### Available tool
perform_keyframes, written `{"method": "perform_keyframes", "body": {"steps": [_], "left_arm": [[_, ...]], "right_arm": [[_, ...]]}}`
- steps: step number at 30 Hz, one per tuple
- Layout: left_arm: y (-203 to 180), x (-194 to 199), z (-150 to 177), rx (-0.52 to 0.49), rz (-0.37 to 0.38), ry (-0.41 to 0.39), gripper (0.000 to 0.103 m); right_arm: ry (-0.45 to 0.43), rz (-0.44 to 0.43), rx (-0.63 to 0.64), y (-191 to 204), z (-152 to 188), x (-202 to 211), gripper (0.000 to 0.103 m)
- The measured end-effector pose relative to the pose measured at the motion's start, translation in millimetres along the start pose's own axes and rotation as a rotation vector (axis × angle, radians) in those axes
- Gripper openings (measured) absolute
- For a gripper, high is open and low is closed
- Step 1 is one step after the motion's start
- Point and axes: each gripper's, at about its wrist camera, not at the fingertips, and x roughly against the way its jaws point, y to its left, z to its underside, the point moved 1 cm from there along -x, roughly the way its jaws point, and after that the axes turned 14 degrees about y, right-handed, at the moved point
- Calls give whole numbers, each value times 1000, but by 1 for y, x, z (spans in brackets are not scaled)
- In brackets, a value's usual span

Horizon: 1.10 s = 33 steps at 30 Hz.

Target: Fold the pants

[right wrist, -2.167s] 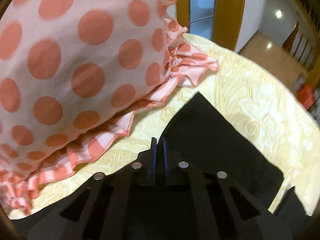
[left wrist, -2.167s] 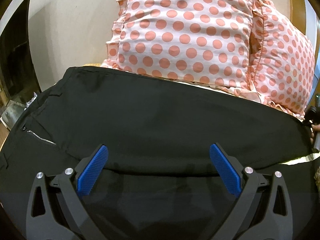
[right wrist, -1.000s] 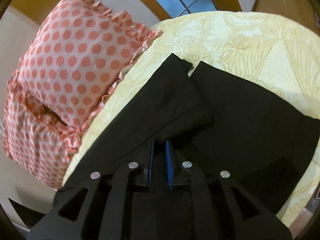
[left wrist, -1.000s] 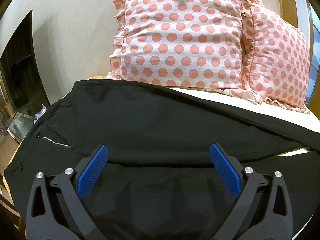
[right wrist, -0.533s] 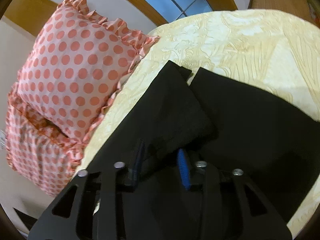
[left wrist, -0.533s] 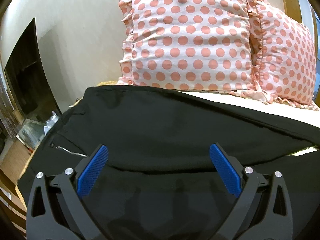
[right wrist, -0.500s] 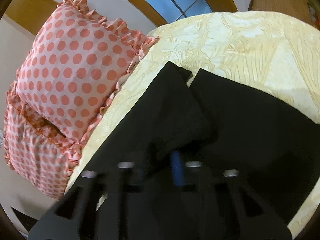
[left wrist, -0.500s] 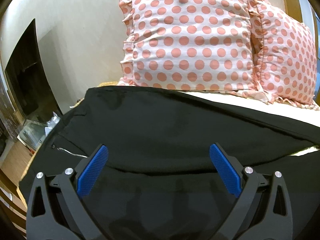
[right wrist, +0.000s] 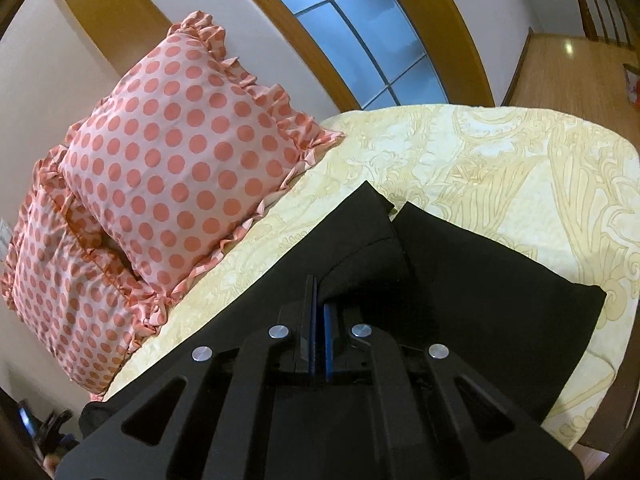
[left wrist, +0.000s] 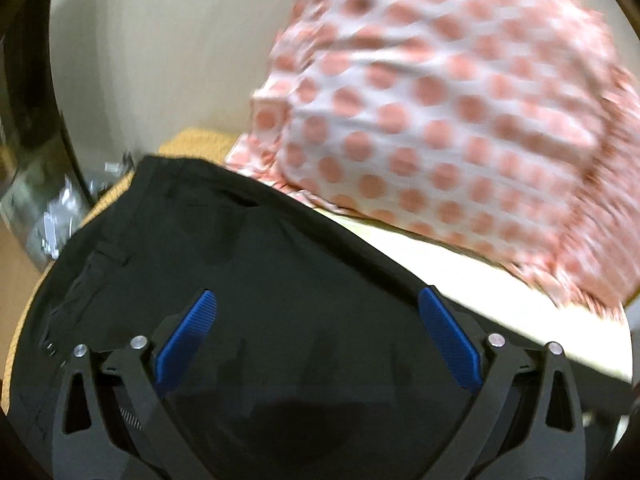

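Black pants point(left wrist: 280, 272) lie spread on a cream patterned bed point(right wrist: 500, 168). In the blurred left wrist view my left gripper point(left wrist: 316, 320) is wide open over the waist end of the pants, holding nothing. In the right wrist view the pants' two leg ends point(right wrist: 460, 264) lie side by side on the bed. My right gripper point(right wrist: 319, 300) has its blue pads nearly together, and no cloth shows between them. Whether it pinches the pants fabric I cannot tell.
Two pink polka-dot ruffled pillows point(right wrist: 180, 168) stand against the wall behind the pants; one shows in the left wrist view point(left wrist: 460, 112). A wood-framed window point(right wrist: 360, 32) is behind the bed. Wooden floor point(right wrist: 576, 68) lies at the right, clutter point(left wrist: 52, 216) at the left.
My left gripper has swung left and forward, blurring its view. My right gripper opened briefly half a second ago and has closed again, and has lifted back from the leg ends.
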Motion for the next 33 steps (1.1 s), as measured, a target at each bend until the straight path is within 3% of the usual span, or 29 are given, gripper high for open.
{"method": "perform_keyframes", "body": {"steps": [1, 5, 10, 12, 15, 16, 17, 20, 25, 28, 33], "left_arm": [[2, -11, -12, 15, -6, 31, 90], [8, -58, -58, 99, -68, 146, 86], [9, -95, -87, 164, -140, 218, 86], [14, -105, -96, 189, -192, 240, 77], [26, -105, -99, 235, -224, 229, 40], [29, -101, -99, 239, -217, 213, 17], [35, -96, -96, 244, -185, 210, 10], [48, -65, -77, 259, -114, 160, 6], [62, 11, -19, 172, -69, 29, 6], [78, 65, 30, 136, -23, -38, 6], [97, 121, 111, 123, -21, -117, 6]], "right_arm": [[4, 0, 2, -1, 0, -1, 2], [23, 13, 21, -3, 0, -5, 2], [29, 38, 49, -1, -1, -11, 3], [27, 44, 59, 0, -2, -11, 3], [17, 51, 85, 3, -2, -10, 2], [15, 52, 89, 4, -2, -10, 3], [12, 47, 91, 4, -3, -10, 3], [-5, 37, 100, 4, -6, -6, 3], [-50, 29, 98, 5, -12, 7, 3], [-88, 38, 104, 5, -15, 18, 3], [-141, 35, 100, 1, -17, 43, 3]]}}
